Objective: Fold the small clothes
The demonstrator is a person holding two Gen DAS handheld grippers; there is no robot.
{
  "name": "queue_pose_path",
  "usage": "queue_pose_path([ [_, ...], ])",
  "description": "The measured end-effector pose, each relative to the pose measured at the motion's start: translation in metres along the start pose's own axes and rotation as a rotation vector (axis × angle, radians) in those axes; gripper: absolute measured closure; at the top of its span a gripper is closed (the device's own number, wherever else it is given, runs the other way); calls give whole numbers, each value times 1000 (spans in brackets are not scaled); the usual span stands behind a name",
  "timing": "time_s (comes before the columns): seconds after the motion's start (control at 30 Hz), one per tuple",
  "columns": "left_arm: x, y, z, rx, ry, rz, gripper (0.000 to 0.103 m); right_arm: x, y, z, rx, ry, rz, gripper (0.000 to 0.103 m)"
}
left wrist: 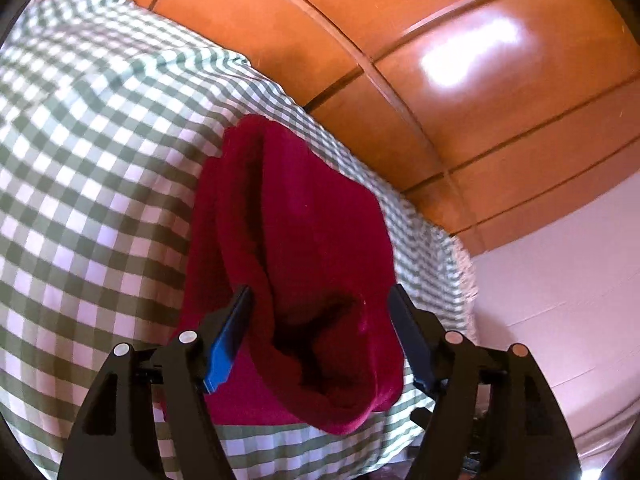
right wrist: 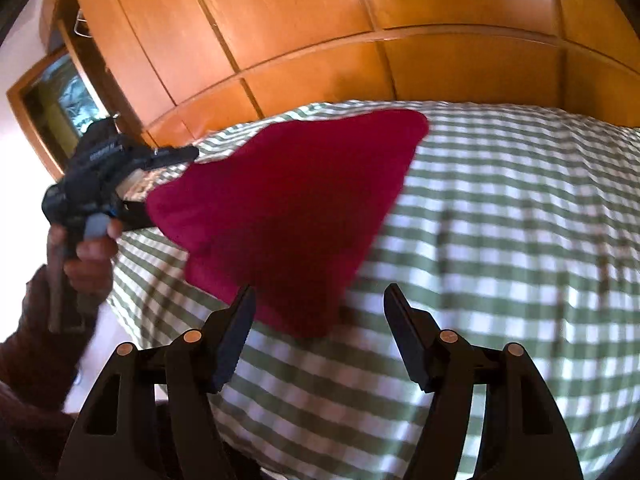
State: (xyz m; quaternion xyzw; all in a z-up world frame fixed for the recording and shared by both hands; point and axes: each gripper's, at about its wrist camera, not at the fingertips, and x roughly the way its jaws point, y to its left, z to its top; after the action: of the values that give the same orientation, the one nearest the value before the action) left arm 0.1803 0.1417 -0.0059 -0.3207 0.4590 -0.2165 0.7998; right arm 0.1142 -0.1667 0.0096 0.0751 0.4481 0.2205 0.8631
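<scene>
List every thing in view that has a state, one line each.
red cloth: folded, lying on the bed, released
left hand-held gripper: open, pads not pressing the cloth between them
right hand-held gripper: open, nothing gripped
checked bedcover: spread over the bed, lightly rippled
wooden wardrobe doors: closed

- The cloth is showing a deep crimson red all over, with darker shadow in its folds.
- The bed is wearing a check of sage green and white squares, looking pinkish where light falls.
- The wardrobe is glowing orange-brown, its panels parted by dark lines.
- The wall is showing pale pink-white.
- The left tongs are showing black, with blue pads.
- The right tongs are showing black, with copper-coloured rivets.
- The sleeve is showing dark maroon.
</scene>
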Motion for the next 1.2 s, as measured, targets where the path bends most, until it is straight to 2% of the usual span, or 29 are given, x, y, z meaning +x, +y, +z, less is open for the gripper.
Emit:
queue_pose_path([
  [0.03,4,-6,1,31,5,49,49,1,2,-3,-14,1,-9,44],
  [0.07,7,-8,2,56,4,89,67,2,5,-2,-25,-2,-14,46],
  [0.13,8,-14,2,124,-2,160,77,9,16,3,-50,-13,-14,54],
  [0.23,-7,-19,-1,172,-55,190,86,19,34,14,-94,-40,-4,63],
  [0.33,-17,-2,-15,173,-87,246,86,32,48,18,-131,-24,30,64],
  [0.43,6,28,-31,155,-31,355,86,60,59,0,-203,63,-2,64],
  [0.5,11,33,-39,173,-65,381,86,75,63,-14,-214,63,-14,64],
  [0.57,6,28,-41,169,-92,395,85,78,69,-20,-252,35,-55,64],
  [0.63,1,20,-42,185,-117,429,80,75,69,-17,-232,35,-57,64],
  [0.7,-2,7,-44,241,-137,484,77,71,66,-13,-230,43,-45,64],
  [0.77,-5,-7,-44,302,-171,546,69,63,64,-8,-223,51,-26,64],
  [0.8,-6,-12,-45,326,-183,566,68,58,62,-5,-214,53,-13,60],
  [0.83,-8,-17,-46,351,-197,580,65,53,61,-2,-199,53,7,53],
  [0.87,-9,-22,-46,368,-207,588,61,44,57,1,-180,41,28,51],
  [1.03,-5,-34,-47,409,-226,609,58,19,38,30,-105,-30,-4,50],
  [1.2,-2,-35,-49,417,-221,606,57,27,24,61,-93,-55,-84,50],
])
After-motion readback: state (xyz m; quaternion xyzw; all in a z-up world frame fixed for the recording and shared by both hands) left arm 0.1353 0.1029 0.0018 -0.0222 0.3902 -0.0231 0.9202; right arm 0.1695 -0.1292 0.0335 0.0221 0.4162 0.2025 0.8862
